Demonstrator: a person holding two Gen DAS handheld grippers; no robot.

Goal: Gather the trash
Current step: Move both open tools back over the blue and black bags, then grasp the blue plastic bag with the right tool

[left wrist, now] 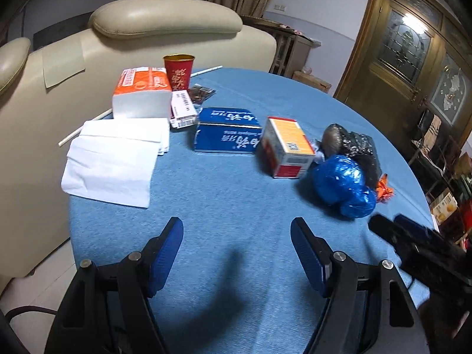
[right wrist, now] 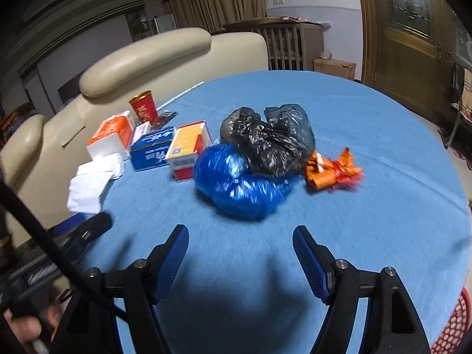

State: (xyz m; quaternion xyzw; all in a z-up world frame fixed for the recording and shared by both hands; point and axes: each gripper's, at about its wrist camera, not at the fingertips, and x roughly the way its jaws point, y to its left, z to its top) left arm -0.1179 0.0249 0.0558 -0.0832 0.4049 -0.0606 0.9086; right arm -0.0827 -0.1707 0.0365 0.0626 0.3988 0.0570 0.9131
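Your left hand-held gripper (left wrist: pixel 237 231) hangs over the near part of the blue-clothed counter (left wrist: pixel 221 206), jaws spread wide, nothing between them. Your right hand-held gripper (right wrist: pixel 240 240) is likewise wide open and holds nothing, low over the counter, pointed at the trash pile. Trash sits mid-counter toward the right: crumpled blue plastic bag (right wrist: pixel 239 181) nearest you, black plastic bag (right wrist: pixel 271 140) touching it just behind, orange wrapper (right wrist: pixel 330 168) just beside both on the right. In the left view the same blue bag (left wrist: pixel 342 184) is ahead and right of the left fingers, black bag (left wrist: pixel 354 144) behind it, only a bit of the wrapper (left wrist: pixel 385 190) showing past it. The orange-and-red box (left wrist: pixel 287 147) stands tilted right against the bags' left side; the blue box (left wrist: pixel 227 131) lies just left of it. Further left: white tissue sheets (left wrist: pixel 115 162) at the counter edge, orange-white tissue pack (left wrist: pixel 141 93) behind them, red paper cup (left wrist: pixel 178 70) upright at the back, a small white-and-red carton (left wrist: pixel 184 109) between pack and blue box. A cream leather sofa (left wrist: pixel 141 29) stands behind the counter.
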